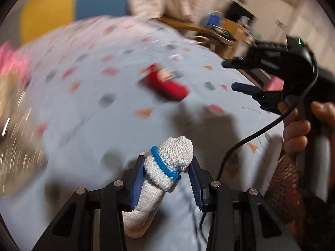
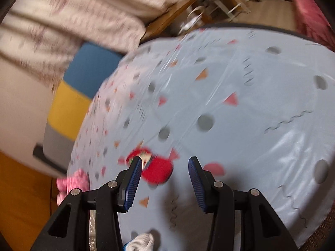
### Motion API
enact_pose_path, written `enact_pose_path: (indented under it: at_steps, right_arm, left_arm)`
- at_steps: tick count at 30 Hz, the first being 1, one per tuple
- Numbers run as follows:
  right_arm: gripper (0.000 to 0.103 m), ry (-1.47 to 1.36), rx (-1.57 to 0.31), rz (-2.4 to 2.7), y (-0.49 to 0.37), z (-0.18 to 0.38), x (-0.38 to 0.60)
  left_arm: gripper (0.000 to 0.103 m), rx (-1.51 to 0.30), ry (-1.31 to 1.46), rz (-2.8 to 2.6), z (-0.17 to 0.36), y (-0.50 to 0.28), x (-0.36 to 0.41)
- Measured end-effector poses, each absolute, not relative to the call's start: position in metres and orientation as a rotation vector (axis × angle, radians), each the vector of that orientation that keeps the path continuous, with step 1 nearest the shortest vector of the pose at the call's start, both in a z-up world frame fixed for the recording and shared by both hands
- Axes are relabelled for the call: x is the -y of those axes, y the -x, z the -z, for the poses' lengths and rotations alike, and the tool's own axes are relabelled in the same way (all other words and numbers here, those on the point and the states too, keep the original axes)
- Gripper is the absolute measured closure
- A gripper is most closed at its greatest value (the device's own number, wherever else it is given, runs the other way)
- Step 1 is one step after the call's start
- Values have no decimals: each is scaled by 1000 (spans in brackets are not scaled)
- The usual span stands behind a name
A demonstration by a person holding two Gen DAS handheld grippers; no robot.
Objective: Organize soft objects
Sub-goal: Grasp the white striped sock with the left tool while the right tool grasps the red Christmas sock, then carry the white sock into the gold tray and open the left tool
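Left tongs (image 1: 167, 179) grip a rolled white knitted sock with blue band (image 1: 167, 163); right tongs (image 2: 164, 185) gape empty, a red plush toy (image 2: 155, 169) just ahead.

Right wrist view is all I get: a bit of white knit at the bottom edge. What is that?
Observer: A white sock with a blue band, clamped in the left gripper.
Operator: Is my right gripper holding anything?
Observer: No. From the left wrist view, the right gripper hangs open above the patterned cloth, nothing between its fingers.
Operator: Where is the red sock from there?
Observer: The red sock lies on the cloth, beyond the white sock and left of the right gripper's tips.
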State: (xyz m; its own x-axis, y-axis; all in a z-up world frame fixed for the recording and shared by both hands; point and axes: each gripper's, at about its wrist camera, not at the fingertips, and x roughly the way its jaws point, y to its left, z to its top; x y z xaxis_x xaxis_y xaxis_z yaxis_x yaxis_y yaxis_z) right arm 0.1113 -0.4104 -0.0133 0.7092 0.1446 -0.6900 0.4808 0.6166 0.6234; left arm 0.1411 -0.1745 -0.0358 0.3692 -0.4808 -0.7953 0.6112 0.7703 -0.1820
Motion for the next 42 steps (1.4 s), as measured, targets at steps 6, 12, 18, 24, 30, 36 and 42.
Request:
enact_pose_path:
  at_steps: [6, 12, 18, 24, 30, 36, 42]
  right_arm:
    - [56, -776, -920, 128, -133, 21, 377]
    - [56, -563, -1016, 138, -149, 22, 346]
    - [56, -284, -1057, 102, -191, 19, 317]
    - [56, -162, -1099, 148, -235, 35, 312]
    - [61, -101, -1108, 102, -251, 54, 297]
    - [82, -128, -1156, -76, -230, 52, 266]
    - [76, -97, -1213, -230, -203, 62, 222]
  left_arm:
    - [55, -1037, -36, 526, 48, -123, 108]
    - [49, -959, -113, 462, 61, -126, 111]
    - [46, -961, -76, 472, 76, -132, 105]
    - [46, -886, -133, 467, 82, -121, 106]
    - [46, -884, -108, 460, 82, -124, 105]
    - [63, -891, -48, 453, 80, -122, 91]
    - [65, -909, 19, 419, 73, -112, 72]
